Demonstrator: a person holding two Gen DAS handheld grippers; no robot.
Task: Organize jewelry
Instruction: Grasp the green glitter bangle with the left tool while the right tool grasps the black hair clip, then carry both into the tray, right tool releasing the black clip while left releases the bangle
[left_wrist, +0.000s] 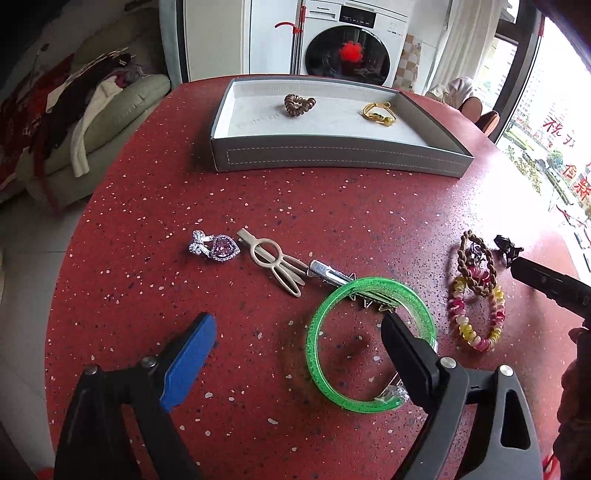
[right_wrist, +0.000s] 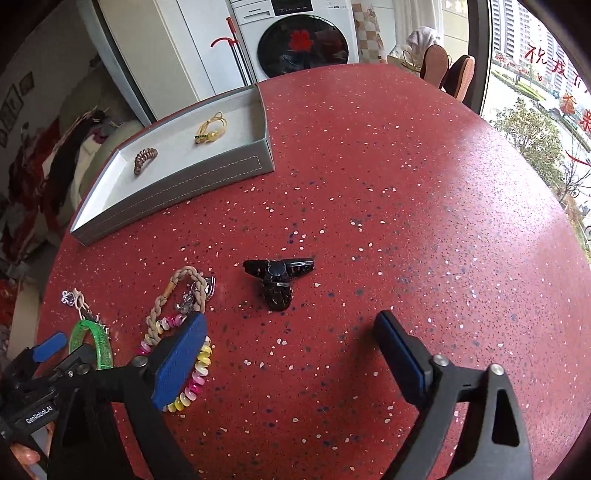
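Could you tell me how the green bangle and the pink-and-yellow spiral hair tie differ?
The green bangle is one smooth, translucent, rigid-looking ring; the pink-and-yellow spiral hair tie is a coiled band in mixed colours. The bangle is the wider loop. The bangle overlaps a silver clip; the hair tie overlaps a braided cord. Both lie flat on the red table, outside the tray.

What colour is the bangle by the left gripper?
Translucent glittery green bangle; clearest in the left wrist view.

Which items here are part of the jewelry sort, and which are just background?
Job:
grey tray
brown spiral tie
yellow tie
heart brooch
beige clip
green bangle
braided cord
pink-yellow coil
black claw clip

Background:
washing machine
sofa
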